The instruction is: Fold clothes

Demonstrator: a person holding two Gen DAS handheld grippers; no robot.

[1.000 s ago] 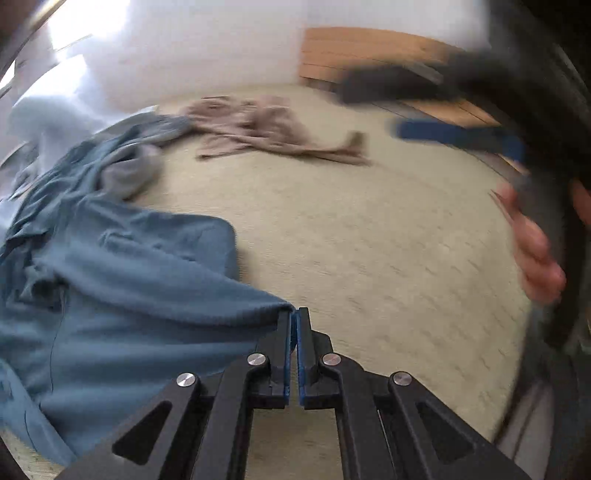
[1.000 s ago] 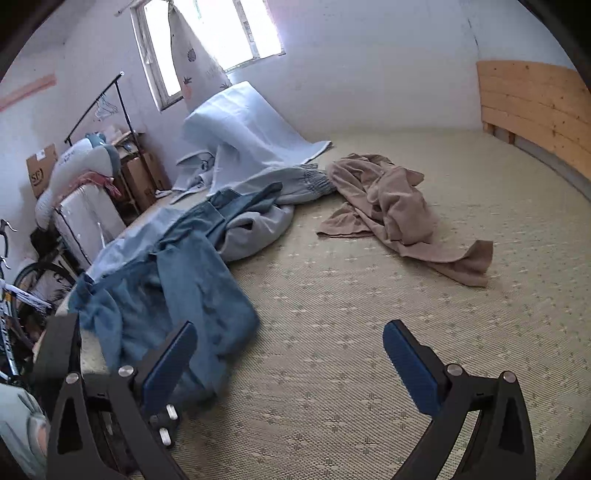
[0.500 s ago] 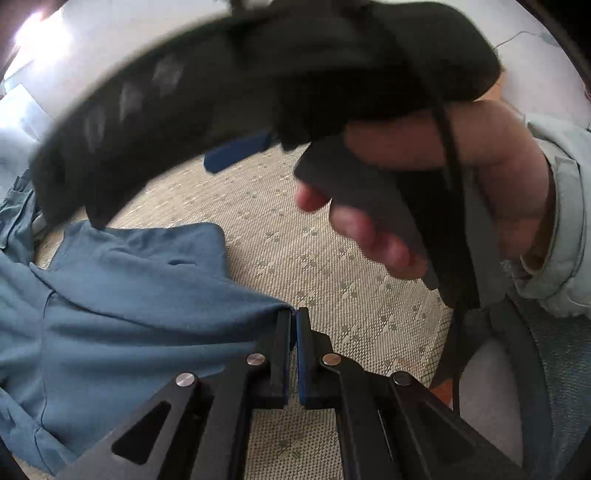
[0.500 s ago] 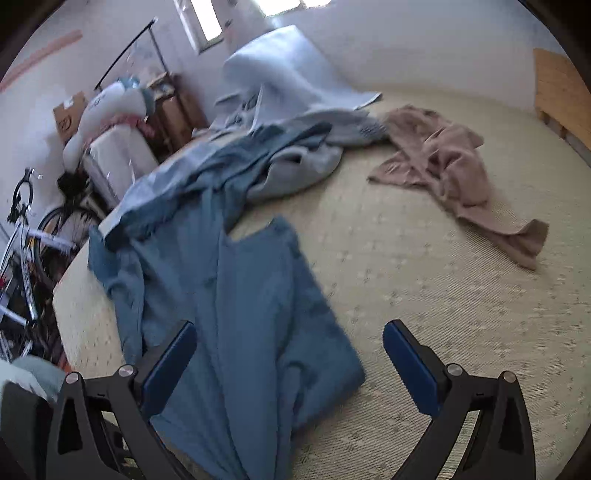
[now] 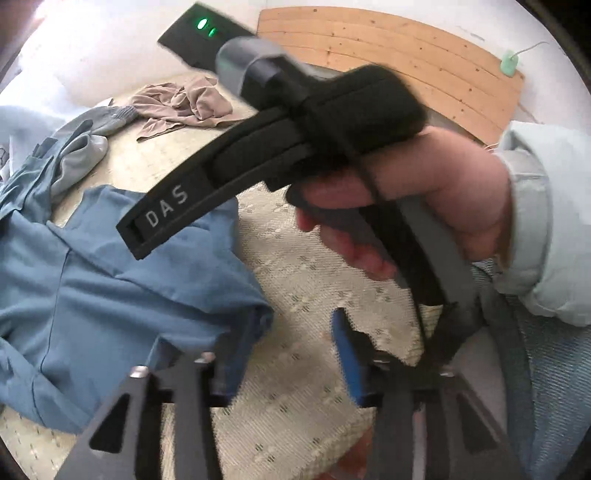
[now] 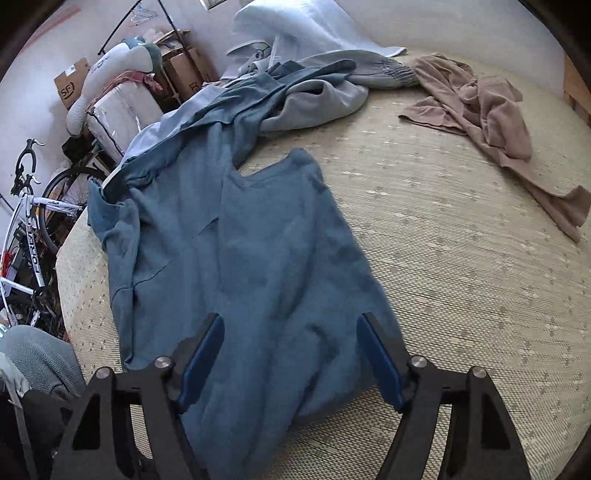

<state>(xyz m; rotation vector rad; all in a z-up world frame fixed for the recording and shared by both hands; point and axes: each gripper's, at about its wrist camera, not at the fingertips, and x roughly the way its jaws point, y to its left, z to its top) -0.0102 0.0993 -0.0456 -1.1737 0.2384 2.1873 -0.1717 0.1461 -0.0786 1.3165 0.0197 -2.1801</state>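
Note:
A blue garment (image 6: 258, 240) lies spread on the woven bed mat (image 6: 461, 277), its near end toward me. My right gripper (image 6: 293, 358) hovers low over that near end. Its jaws are closing with cloth lying between and below them, and the pads are not pressing on it. In the left wrist view my left gripper (image 5: 288, 354) is blurred and its jaws are opening. A corner of the blue garment (image 5: 110, 295) rests loose beside its left finger (image 5: 229, 354). A hand (image 5: 424, 206) holding the right tool's black handle (image 5: 258, 147) crosses above.
A tan garment (image 6: 491, 110) lies crumpled at the far right of the mat, and a grey one (image 6: 325, 99) sits behind the blue. White bedding (image 6: 295, 26) is piled at the back. A wooden headboard (image 5: 406, 55) stands behind. A bicycle (image 6: 29, 229) and boxes stand beyond the bed's left edge.
My left gripper has gone from shut on the blue garment's corner to apart, letting it go. My right gripper has sunk toward the garment, tilted down, and its jaws have narrowed.

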